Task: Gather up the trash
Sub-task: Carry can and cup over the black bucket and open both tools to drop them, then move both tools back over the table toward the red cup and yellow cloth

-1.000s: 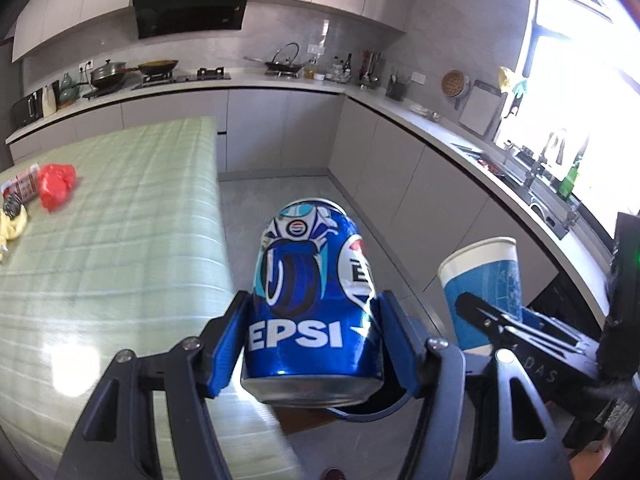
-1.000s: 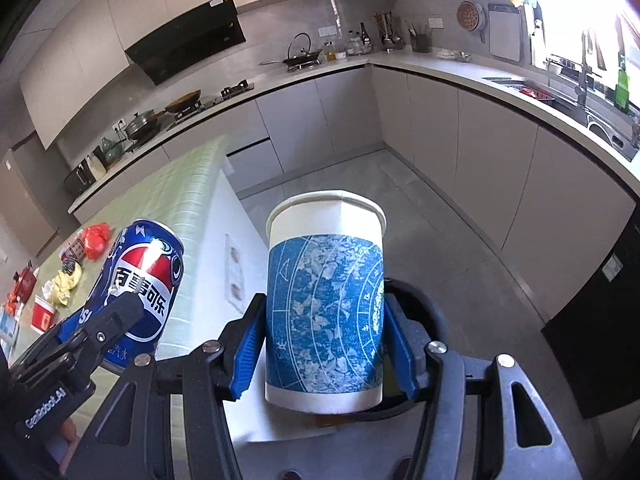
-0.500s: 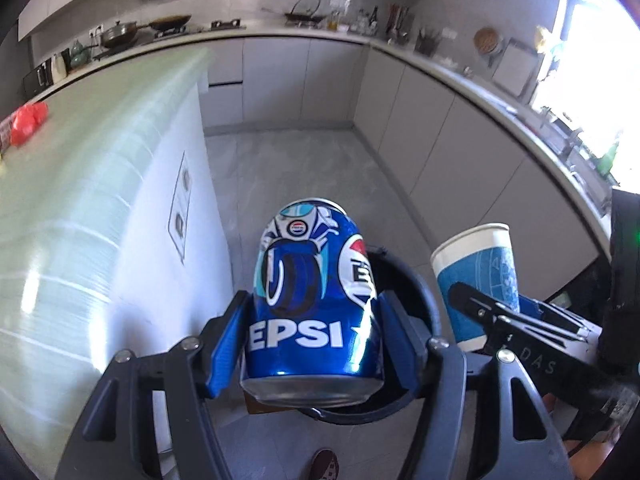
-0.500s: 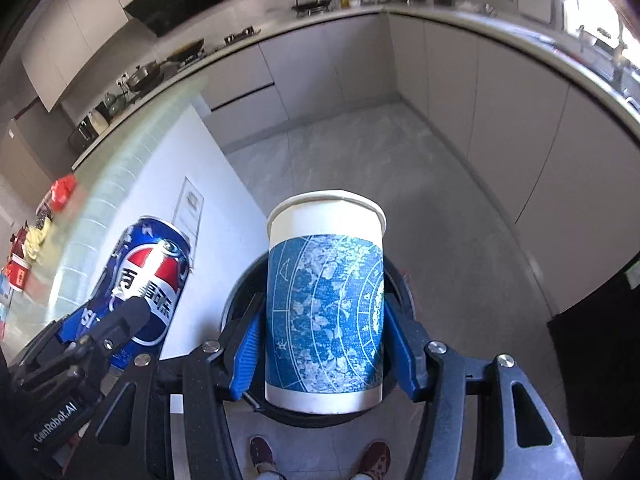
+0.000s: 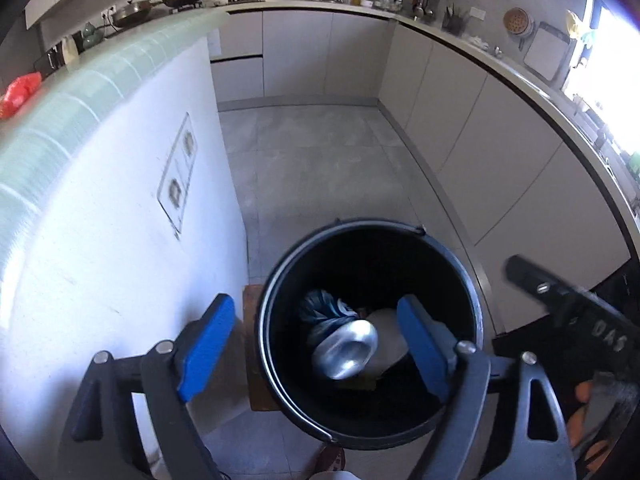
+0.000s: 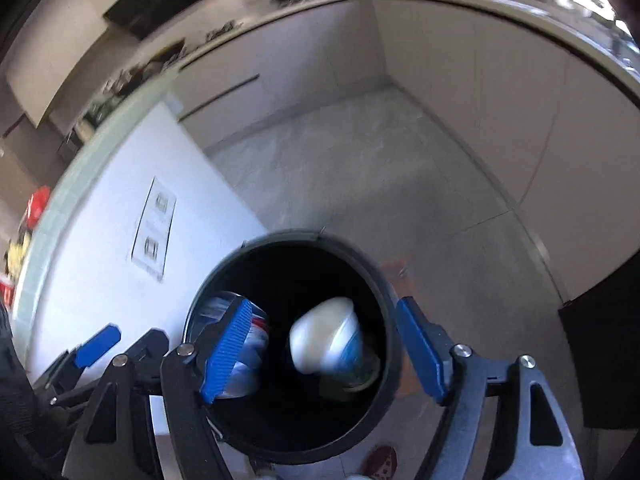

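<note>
A black round trash bin (image 5: 362, 228) stands on the floor beside the white island; it also shows in the right wrist view (image 6: 390, 320). My left gripper (image 5: 316, 344) is open and empty above the bin. The blue Pepsi can (image 5: 344, 346) lies inside the bin, silver bottom up. My right gripper (image 6: 328, 348) is open and empty above the bin. The blue-and-white paper cup (image 6: 328, 340) is inside the bin, blurred. The can (image 6: 244, 360) shows partly behind the right gripper's left pad.
The white island wall (image 5: 120, 220) with two sockets is at the left, with a green-tiled top (image 5: 80, 92) holding a red bag (image 5: 20, 90). Grey cabinets (image 5: 500, 152) run along the right. A brown board (image 5: 256, 360) lies under the bin. Feet show near the bin.
Both grippers opened and let go. The Pepsi can and the paper cup dropped into the black bin. Both views tilted down toward the bin.
</note>
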The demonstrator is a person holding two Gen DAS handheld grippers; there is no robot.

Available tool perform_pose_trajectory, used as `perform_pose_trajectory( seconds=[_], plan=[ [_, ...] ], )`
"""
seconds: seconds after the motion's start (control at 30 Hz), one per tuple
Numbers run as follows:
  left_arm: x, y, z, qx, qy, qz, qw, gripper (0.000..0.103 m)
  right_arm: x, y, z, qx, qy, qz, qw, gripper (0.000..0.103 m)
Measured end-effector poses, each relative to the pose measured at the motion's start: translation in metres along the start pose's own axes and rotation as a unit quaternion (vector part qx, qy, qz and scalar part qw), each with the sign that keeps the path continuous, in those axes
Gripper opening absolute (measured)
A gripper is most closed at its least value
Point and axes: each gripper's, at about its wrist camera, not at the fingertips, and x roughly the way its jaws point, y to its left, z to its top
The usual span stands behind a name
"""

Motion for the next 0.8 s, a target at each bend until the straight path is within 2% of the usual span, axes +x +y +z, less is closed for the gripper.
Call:
perform_pose_trajectory(
  seconds=[0.23, 0.4, 0.57, 0.63, 0.8],
  plan=[
    [-0.068, -0.006, 0.024, 0.014, -0.047, 0.003, 0.9988, 0.085, -0.056, 0.019, 0.018, -0.008, -0.055, -0.024, 0.998, 0.076],
    [-0.110, 0.009, 0.033, 0.006, -0.052, -0.010, 0.9986, 0.085, -0.087, 0.048, 0.020, -0.026, -0.073, -0.034, 0.996, 0.076],
    [-0.152, 0.042, 0.036, -0.006, -0.065, -0.008, 0.9978, 0.085, -0.117, 0.085, 0.020, -0.042, -0.077, -0.028, 0.996, 0.076],
    [-0.154, 0.056, 0.040, -0.006, -0.072, -0.001, 0.9973, 0.085, -0.127, 0.104, 0.020, -0.048, -0.085, -0.022, 0.995, 0.076],
    [-0.172, 0.117, 0.040, -0.041, -0.084, 0.022, 0.9954, 0.085, -0.143, 0.166, 0.015, -0.077, -0.097, 0.003, 0.992, 0.076]
  ],
)
